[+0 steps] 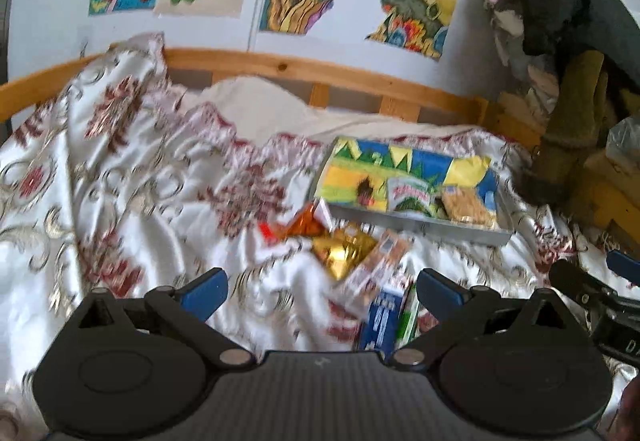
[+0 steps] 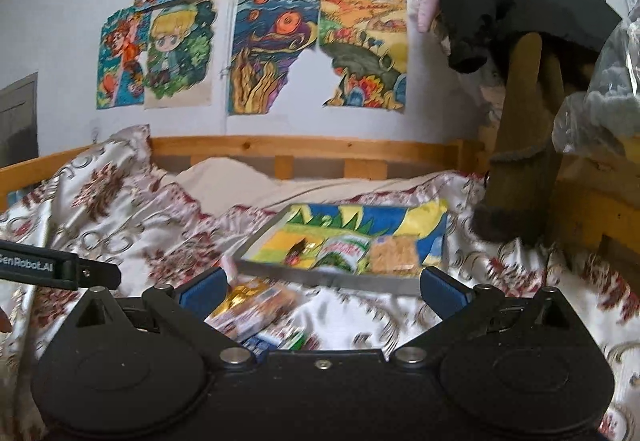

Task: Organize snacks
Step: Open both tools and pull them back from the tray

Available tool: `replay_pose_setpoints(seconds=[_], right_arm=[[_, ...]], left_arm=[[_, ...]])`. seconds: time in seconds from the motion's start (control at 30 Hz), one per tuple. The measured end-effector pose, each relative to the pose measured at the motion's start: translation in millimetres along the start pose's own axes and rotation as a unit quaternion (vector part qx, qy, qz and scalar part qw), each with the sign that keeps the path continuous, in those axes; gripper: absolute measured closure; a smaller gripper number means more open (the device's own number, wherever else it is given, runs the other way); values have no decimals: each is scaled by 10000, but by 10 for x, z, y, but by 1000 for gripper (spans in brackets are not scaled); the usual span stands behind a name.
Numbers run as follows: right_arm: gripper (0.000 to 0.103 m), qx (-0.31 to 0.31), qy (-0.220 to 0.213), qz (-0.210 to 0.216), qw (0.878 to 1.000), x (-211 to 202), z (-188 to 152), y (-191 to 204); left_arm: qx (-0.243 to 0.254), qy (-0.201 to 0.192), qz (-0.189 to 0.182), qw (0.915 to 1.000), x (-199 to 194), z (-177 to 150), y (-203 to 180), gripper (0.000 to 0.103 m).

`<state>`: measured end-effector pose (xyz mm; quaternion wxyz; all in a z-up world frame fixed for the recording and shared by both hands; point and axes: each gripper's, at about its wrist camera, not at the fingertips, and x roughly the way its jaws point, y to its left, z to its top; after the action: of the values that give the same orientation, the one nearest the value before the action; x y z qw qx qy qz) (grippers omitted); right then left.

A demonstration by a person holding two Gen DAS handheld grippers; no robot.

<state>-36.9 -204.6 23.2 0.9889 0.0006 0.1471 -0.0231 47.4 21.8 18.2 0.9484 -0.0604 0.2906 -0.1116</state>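
The loose snack packets (image 1: 352, 261), among them a gold foil pouch (image 1: 340, 251) and a small printed box (image 2: 260, 307), lie in a heap on the patterned bedspread (image 1: 120, 181), just near of the grey tray (image 1: 420, 229) whose colourful liner already carries a green-and-white packet (image 1: 412, 197) and a crumbly bar (image 1: 468, 207). Sorting seems partly done; both the left hand-held gripper (image 1: 322, 291) and the right hand-held gripper (image 2: 322, 291) hover spread apart and empty. The next move likely calls for closing on one packet from the crowded, overlapping heap and clearing the tray's near wall; rumpled cloth folds may hinder.
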Motion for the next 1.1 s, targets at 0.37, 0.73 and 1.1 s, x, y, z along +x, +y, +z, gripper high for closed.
replay_pose_setpoints(seconds=[0.37,0.73,1.1], right_arm=[[1,-165,661,92,9976,-137,-227,275],[1,-233,1153,-16,9931,-48,-311,292],[1,160,1657,176,9859,105,-296,160]], left_arm=[[41,476,167,9987,-127,-212,73,1],[-44,1162,320,9927,54,-172,131,1],[-162,1769,299,9836,302,-115,191,1]])
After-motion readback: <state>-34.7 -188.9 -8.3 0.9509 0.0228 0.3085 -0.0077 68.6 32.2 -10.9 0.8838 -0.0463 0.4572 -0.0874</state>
